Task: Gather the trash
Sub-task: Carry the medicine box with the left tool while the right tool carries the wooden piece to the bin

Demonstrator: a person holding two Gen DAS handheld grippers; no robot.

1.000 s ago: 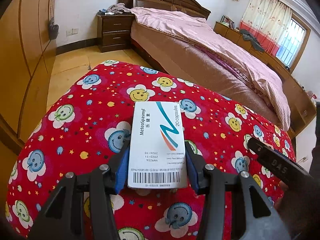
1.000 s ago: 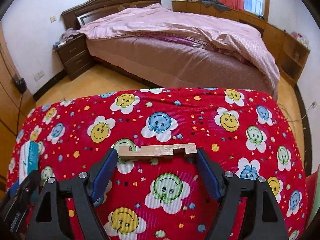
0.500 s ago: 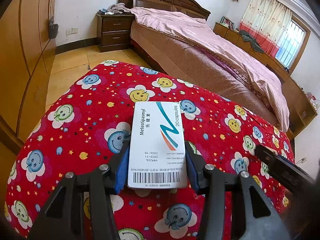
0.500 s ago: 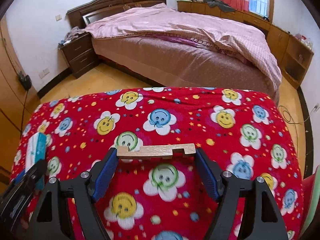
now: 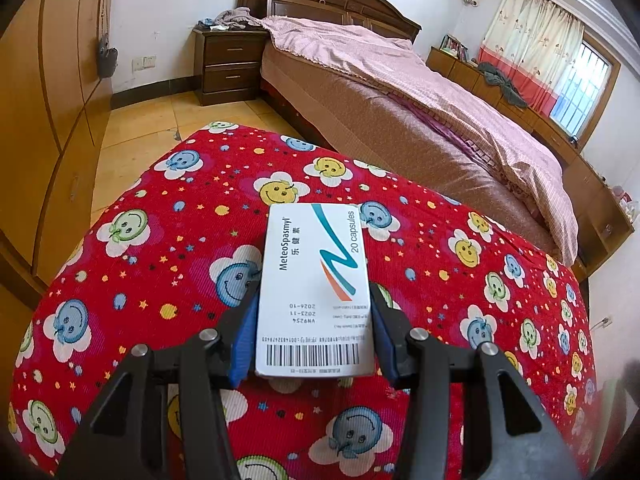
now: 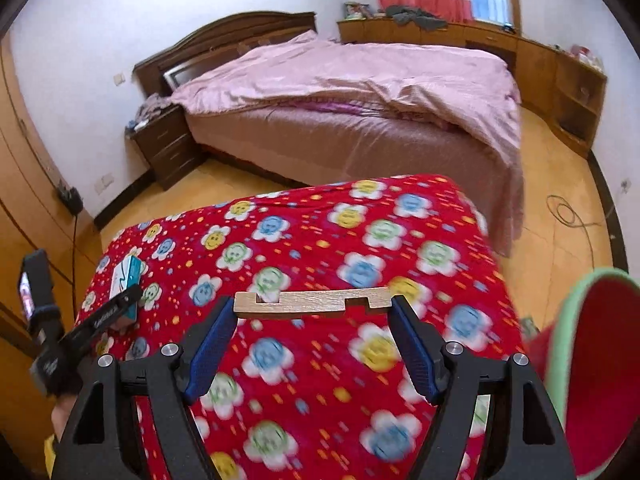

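The left gripper is clamping a white capsule box by its long sides, the box's long axis pointing toward 12 o'clock above the red smiley-print surface. The right gripper is pinching a notched wooden strip end to end, its long axis running crosswise from 9 to 3 o'clock. A red bin with a green rim is showing at the right gripper's 3 o'clock, so the right hand is likely nearer the drop.
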